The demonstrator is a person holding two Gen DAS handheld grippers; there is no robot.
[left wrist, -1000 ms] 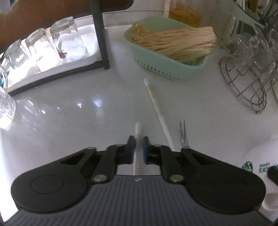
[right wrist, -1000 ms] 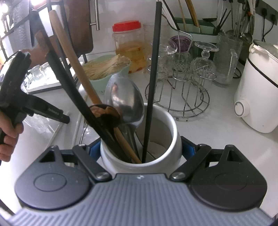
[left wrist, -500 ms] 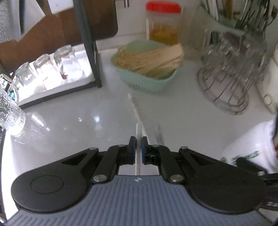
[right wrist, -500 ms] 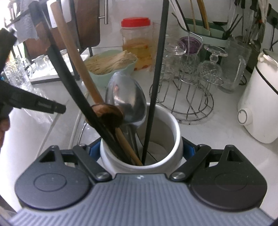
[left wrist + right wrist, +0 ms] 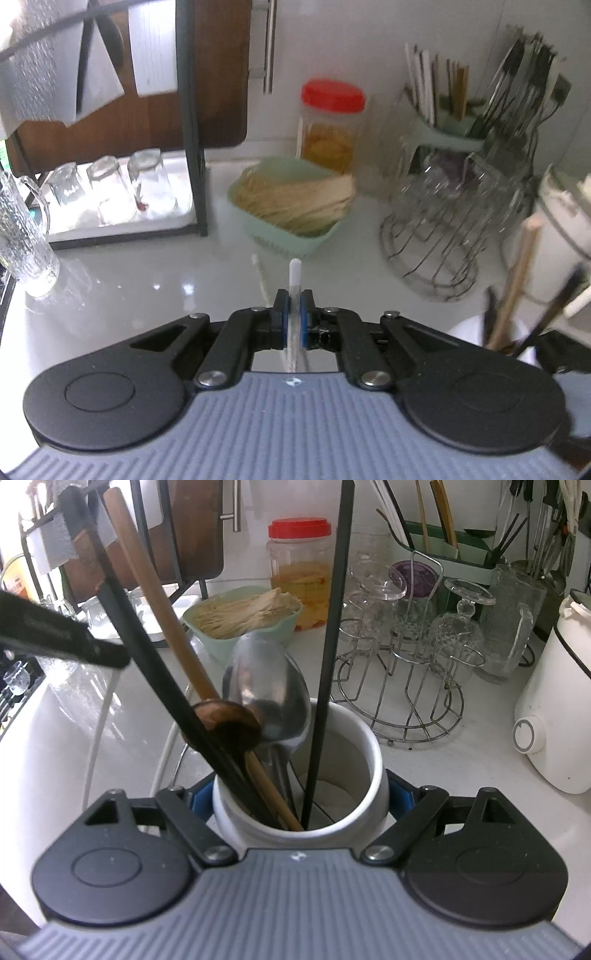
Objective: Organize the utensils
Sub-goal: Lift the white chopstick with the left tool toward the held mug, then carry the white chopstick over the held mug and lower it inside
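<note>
Left gripper (image 5: 293,319): jaws closed tight on a white chopstick (image 5: 294,275), tip pointing forward, held above the counter (image 5: 147,295). Second white chopstick (image 5: 260,275) lies on the counter just ahead. Right gripper (image 5: 301,805): jaws spread wide, clamped round a white holder (image 5: 365,760) with a metal spoon (image 5: 269,698), wooden spoon (image 5: 225,725) and black chopstick (image 5: 332,646) inside

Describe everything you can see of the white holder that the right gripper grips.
The holder is a round, glossy white pot, ceramic by its look, standing upright and open-topped. The right gripper clamps it, one blue pad on each side. Inside lean a metal spoon, a wooden spoon, a black chopstick and black handles. The bottom looks pale.
</note>
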